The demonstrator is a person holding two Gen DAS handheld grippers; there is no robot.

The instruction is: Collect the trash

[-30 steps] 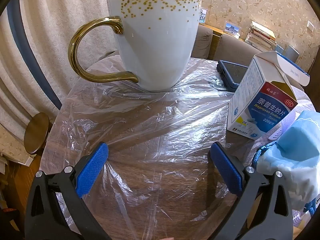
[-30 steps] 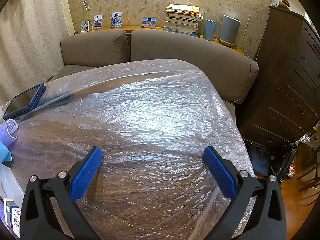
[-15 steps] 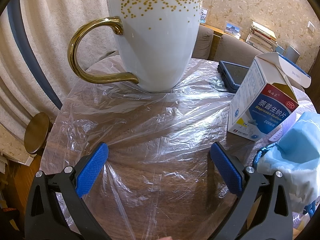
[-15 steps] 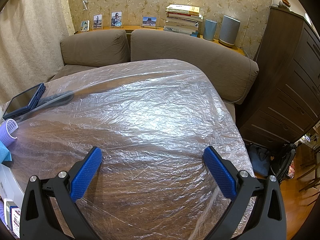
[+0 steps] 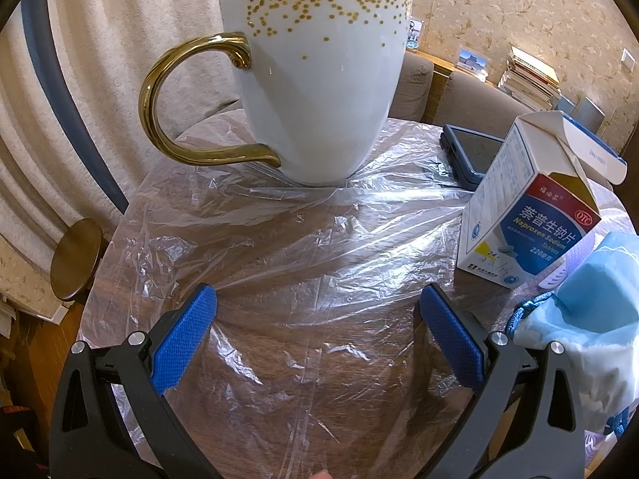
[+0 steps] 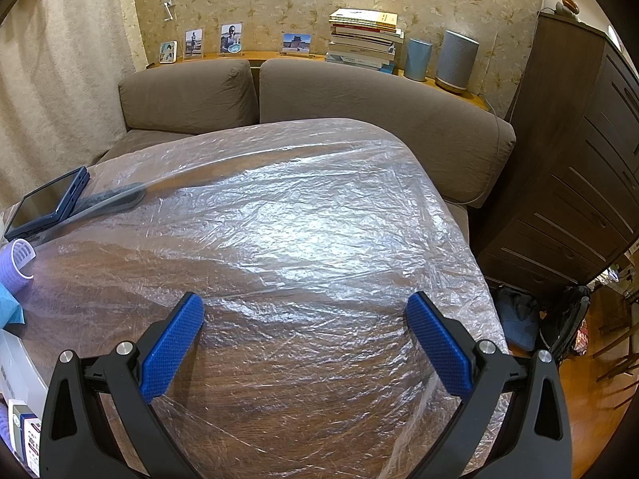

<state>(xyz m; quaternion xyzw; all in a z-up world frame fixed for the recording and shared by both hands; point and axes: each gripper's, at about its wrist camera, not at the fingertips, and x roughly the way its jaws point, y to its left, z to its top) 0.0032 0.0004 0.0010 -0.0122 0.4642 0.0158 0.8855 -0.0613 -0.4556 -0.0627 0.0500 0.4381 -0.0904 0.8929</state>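
Observation:
A thin clear plastic sheet [image 5: 303, 247] covers the wooden table; it also shows in the right wrist view [image 6: 303, 231]. My left gripper [image 5: 317, 319] is open and empty just above the sheet, facing a white mug with a gold handle [image 5: 315, 80]. An opened white and blue medicine box [image 5: 527, 211] stands at the right, with a crumpled blue cloth or mask [image 5: 587, 311] beside it. My right gripper [image 6: 305, 327] is open and empty over the bare covered part of the table.
A dark blue phone [image 5: 471, 151] lies behind the box; it shows at the left in the right wrist view [image 6: 48, 207] with a purple hair roller [image 6: 18, 263]. A brown sofa [image 6: 359, 95] stands behind the table, a dark cabinet [image 6: 579, 159] at right, a round stool [image 5: 76, 259] at left.

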